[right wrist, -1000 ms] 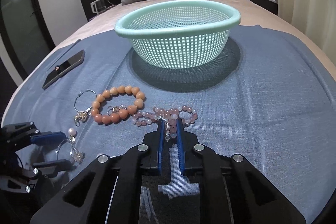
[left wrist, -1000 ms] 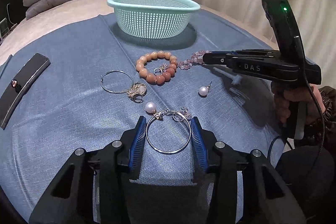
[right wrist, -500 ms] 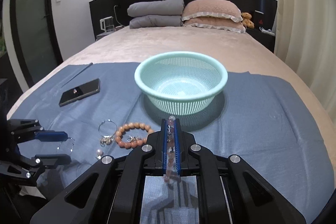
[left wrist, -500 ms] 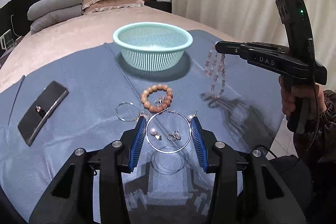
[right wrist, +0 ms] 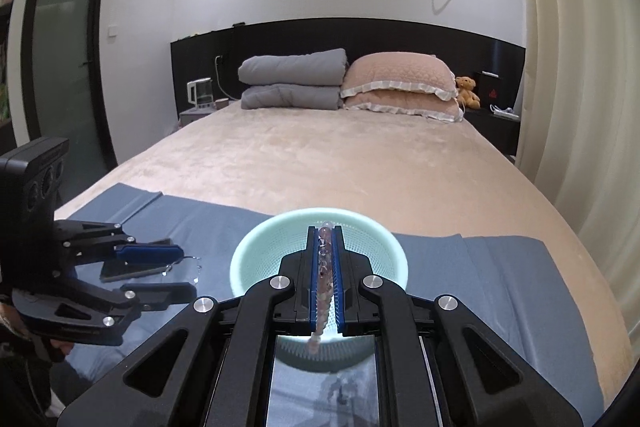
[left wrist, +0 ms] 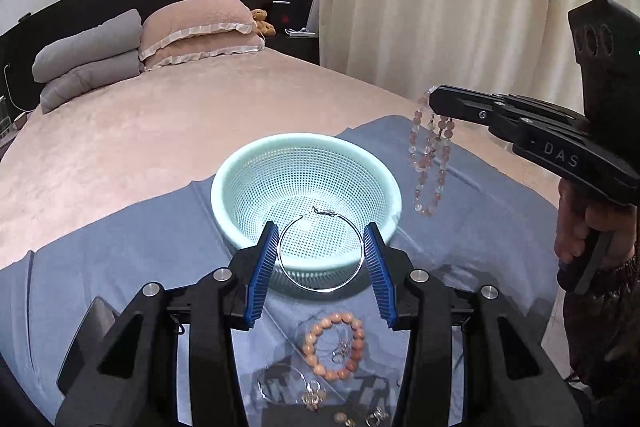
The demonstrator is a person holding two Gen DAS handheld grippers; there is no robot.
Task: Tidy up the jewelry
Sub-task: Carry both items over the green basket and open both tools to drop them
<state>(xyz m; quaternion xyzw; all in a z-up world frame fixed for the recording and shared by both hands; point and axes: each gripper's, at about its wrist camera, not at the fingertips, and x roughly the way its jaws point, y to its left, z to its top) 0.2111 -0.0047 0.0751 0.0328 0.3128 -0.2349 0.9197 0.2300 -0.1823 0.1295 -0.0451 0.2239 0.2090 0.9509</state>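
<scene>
My left gripper [left wrist: 321,254] is shut on a large silver hoop earring [left wrist: 320,287] and holds it in the air in front of the mint mesh basket [left wrist: 240,163]. My right gripper [right wrist: 324,267] is shut on a pink bead bracelet [right wrist: 323,291], which hangs from it to the right of the basket in the left wrist view [left wrist: 430,163]. In the right wrist view the basket [right wrist: 248,251] lies straight ahead below the fingers. An orange bead bracelet [left wrist: 334,345], a second hoop [left wrist: 280,383] and small earrings lie on the blue cloth [left wrist: 120,247].
The blue cloth covers the near end of a pink bed [right wrist: 340,163]. A dark phone [right wrist: 132,269] lies on the cloth at the left. Pillows [right wrist: 400,83] and a folded grey quilt [right wrist: 292,79] are at the headboard. Curtains [left wrist: 440,7] hang on the right.
Both grippers have risen off the cloth and moved toward the basket. The left carries the hoop earring up; the right lifts the pink bracelet, which now hangs free.
</scene>
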